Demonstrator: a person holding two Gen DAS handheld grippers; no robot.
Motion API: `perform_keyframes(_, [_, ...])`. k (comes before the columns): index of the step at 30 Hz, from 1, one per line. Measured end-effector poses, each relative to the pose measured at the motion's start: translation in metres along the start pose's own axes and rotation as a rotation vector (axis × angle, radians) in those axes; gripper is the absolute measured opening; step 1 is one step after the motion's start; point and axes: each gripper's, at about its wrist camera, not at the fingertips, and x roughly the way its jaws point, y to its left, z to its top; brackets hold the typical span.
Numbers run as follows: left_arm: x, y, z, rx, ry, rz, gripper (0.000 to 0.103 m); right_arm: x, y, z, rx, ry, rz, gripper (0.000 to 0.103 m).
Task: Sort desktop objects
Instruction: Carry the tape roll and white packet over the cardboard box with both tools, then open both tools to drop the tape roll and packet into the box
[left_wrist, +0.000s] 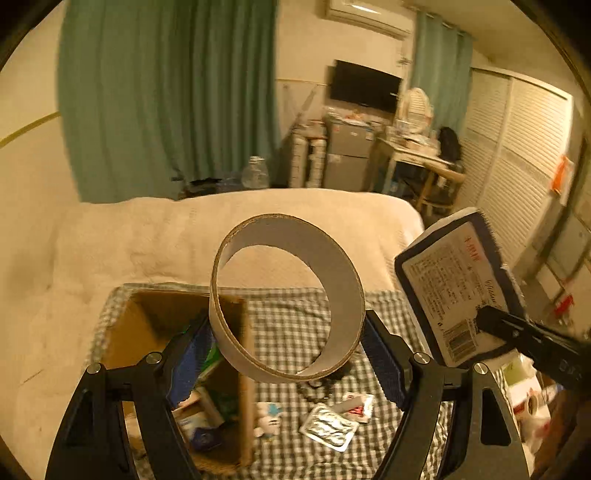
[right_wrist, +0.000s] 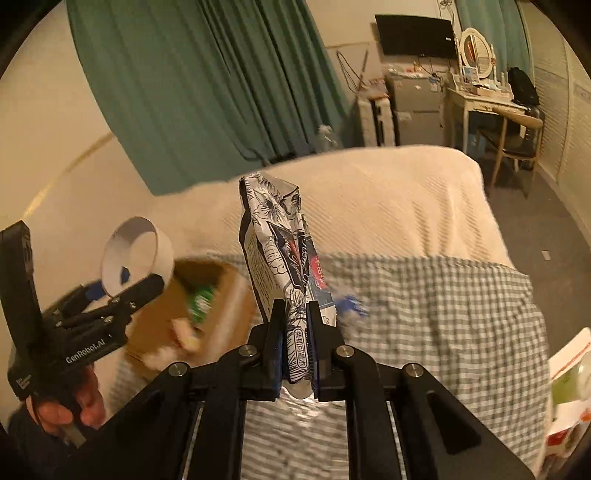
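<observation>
My left gripper (left_wrist: 288, 325) is shut on an empty cardboard tape ring (left_wrist: 343, 291) and holds it in the air above the open cardboard box (left_wrist: 147, 314). The ring also shows in the right wrist view (right_wrist: 162, 254), over the box (right_wrist: 229, 291). My right gripper (right_wrist: 295, 317) is shut on a navy and white tissue pack (right_wrist: 280, 243), held upright above the checked cloth (right_wrist: 443, 302). In the left wrist view the pack (left_wrist: 454, 284) hangs at the right, beside the ring.
The box holds a green packet (right_wrist: 201, 302) and other small items. On the checked cloth (left_wrist: 295, 302) lie a foil blister pack (left_wrist: 328, 428), a small white figure (left_wrist: 267, 421) and a sachet (left_wrist: 356, 404). Cartons (right_wrist: 569, 398) stand at the right. A cream bedspread (right_wrist: 369, 195) lies beyond.
</observation>
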Motion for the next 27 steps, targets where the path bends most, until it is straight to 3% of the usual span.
perform_keyframes(4, [-0.001, 0.028, -0.013, -0.079, 0.058, 0.057, 0.081, -0.003, 0.038, 0.002, 0.060, -0.051, 0.081, 0.010])
perform_keyframes(6, [0.005, 0.051, -0.030, -0.157, 0.065, 0.052, 0.081, 0.005, 0.057, -0.003, 0.072, -0.058, 0.110, 0.010])
perform_keyframes(10, [0.028, 0.087, -0.047, -0.207, 0.124, 0.071, 0.081, 0.043, 0.086, -0.018, 0.093, 0.002, 0.138, 0.010])
perform_keyframes(15, [0.046, 0.123, -0.061, -0.160, 0.108, 0.173, 0.081, 0.097, 0.118, -0.036, 0.091, 0.088, 0.151, 0.010])
perform_keyframes(20, [0.071, 0.142, -0.078, -0.134, 0.153, 0.191, 0.081, 0.143, 0.145, -0.046, 0.051, 0.140, 0.163, 0.010])
perform_keyframes(24, [0.082, 0.147, -0.087, -0.064, 0.150, 0.240, 0.082, 0.171, 0.151, -0.052, 0.035, 0.167, 0.166, 0.013])
perform_keyframes(27, [0.094, 0.155, -0.090, -0.078, 0.179, 0.226, 0.082, 0.190, 0.148, -0.053, 0.022, 0.175, 0.158, 0.014])
